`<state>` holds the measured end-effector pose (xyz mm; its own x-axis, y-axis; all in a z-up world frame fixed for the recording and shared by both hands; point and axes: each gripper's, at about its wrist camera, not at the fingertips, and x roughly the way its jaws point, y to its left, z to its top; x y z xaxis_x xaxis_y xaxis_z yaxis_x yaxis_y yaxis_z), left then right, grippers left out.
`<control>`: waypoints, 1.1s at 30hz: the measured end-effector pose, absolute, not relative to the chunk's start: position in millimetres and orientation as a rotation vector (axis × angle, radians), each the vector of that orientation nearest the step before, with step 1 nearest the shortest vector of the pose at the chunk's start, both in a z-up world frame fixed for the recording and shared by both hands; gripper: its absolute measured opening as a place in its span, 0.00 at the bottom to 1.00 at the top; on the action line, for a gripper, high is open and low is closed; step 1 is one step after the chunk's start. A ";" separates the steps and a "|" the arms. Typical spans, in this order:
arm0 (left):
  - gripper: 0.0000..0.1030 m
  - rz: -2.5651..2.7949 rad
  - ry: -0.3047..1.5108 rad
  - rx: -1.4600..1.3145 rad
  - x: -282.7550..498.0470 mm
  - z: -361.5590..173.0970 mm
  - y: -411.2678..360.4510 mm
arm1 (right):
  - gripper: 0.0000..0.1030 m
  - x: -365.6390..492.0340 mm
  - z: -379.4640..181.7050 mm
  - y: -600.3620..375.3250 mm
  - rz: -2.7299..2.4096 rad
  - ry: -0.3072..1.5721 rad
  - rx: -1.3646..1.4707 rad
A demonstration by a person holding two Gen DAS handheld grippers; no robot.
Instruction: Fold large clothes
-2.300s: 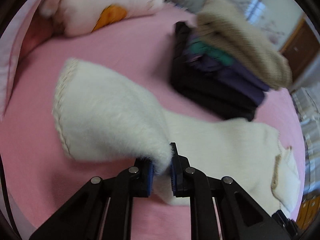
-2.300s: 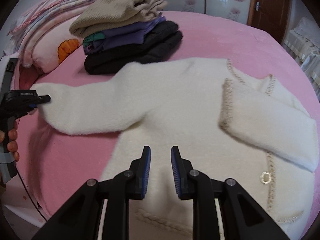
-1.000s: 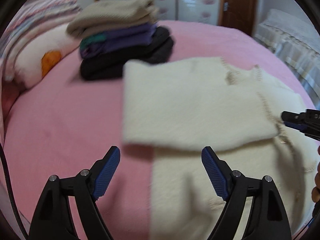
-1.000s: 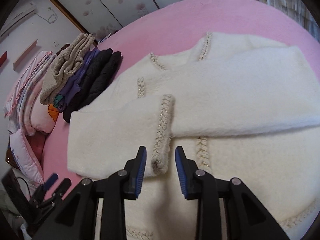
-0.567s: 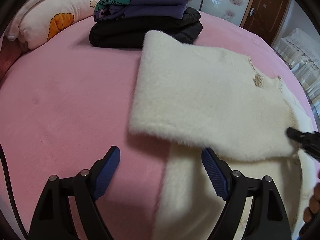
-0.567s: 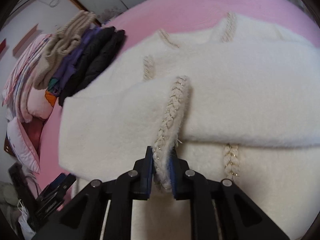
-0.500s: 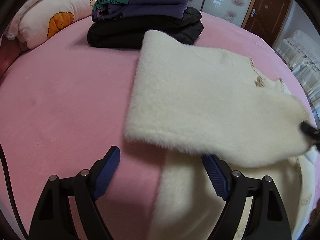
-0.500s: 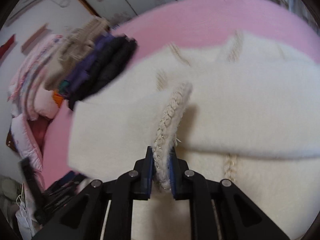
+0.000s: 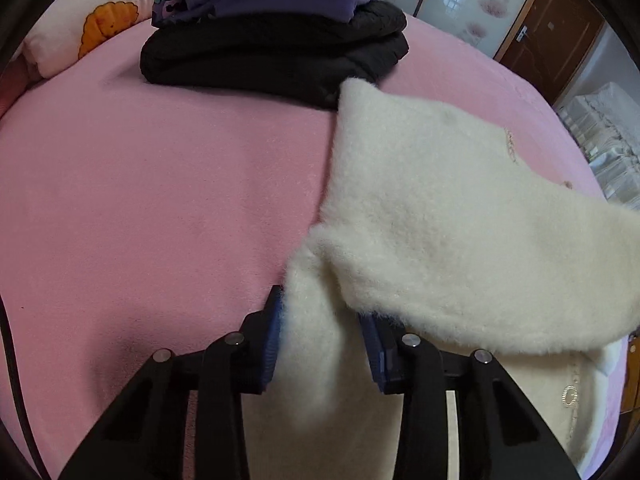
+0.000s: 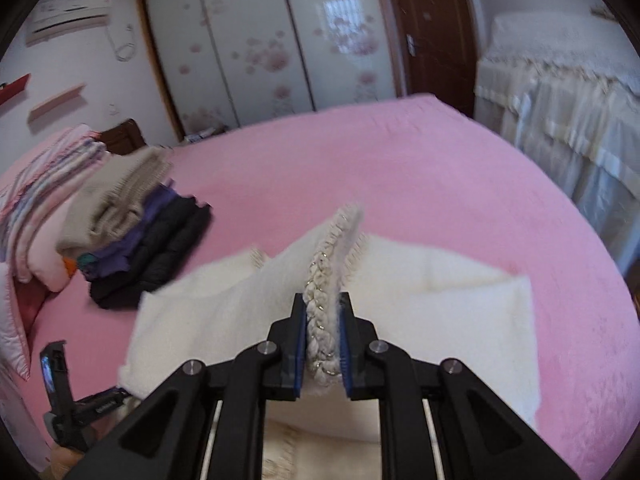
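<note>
Folding the fluffy cream-white cardigan with braided trim [image 9: 460, 216] on the pink bedspread [image 9: 160, 184], I judge it about midway: sleeves lie across the body, the final folds remain. My left gripper [image 9: 320, 340] is closing on the thick side edge; my right gripper [image 10: 323, 340] pinches the braided cuff, lifted. Folded clothes stack [image 9: 276, 40] sits beside

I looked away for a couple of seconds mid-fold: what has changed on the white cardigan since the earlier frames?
The left gripper let go of the sleeve after laying it across the body, dropped to the white cardigan side edge, and its jaws are closing on it. The right gripper clamped the braided cuff and lifted it. The stack of folded clothes and the pink bed cover stayed put.
</note>
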<state>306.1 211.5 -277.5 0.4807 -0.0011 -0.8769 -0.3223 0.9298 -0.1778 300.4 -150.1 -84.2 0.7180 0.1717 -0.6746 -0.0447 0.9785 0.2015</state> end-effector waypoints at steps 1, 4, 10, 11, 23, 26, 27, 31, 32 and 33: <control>0.34 0.203 1.053 -0.339 305.9 -277.5 210.1 | 0.13 303.2 -102.3 -158.3 0.098 0.805 0.187; 0.33 0.197 1.055 -0.357 305.8 -278.1 210.6 | 0.13 304.0 -148.9 -176.8 0.044 0.907 0.216; 0.25 0.163 1.067 -0.325 308.5 -279.1 214.5 | 0.15 296.2 -208.3 -199.9 0.004 1.008 0.348; 0.24 0.160 1.066 -0.321 308.8 -278.6 219.1 | 0.15 295.3 -207.0 -199.8 0.000 1.004 0.348; 0.71 0.175 0.977 -0.252 266.2 -232.1 240.0 | 0.26 284.3 -168.4 -196.0 -0.024 0.970 0.248; 0.71 0.159 0.927 -0.229 267.0 -212.2 236.8 | 0.26 284.2 -148.6 -187.5 0.012 0.929 0.239; 0.71 0.150 0.911 -0.226 270.0 -207.1 233.1 | 0.26 285.2 -143.9 -184.7 0.031 0.919 0.245; 0.71 0.101 0.896 -0.206 302.6 -203.9 202.9 | 0.26 299.8 -131.0 -148.0 0.114 0.878 0.234; 0.71 0.085 0.894 -0.200 313.0 -206.4 192.9 | 0.26 306.6 -130.8 -134.9 0.133 0.877 0.220; 0.71 0.066 0.889 -0.189 323.8 -209.0 182.0 | 0.26 313.7 -132.6 -120.6 0.150 0.876 0.210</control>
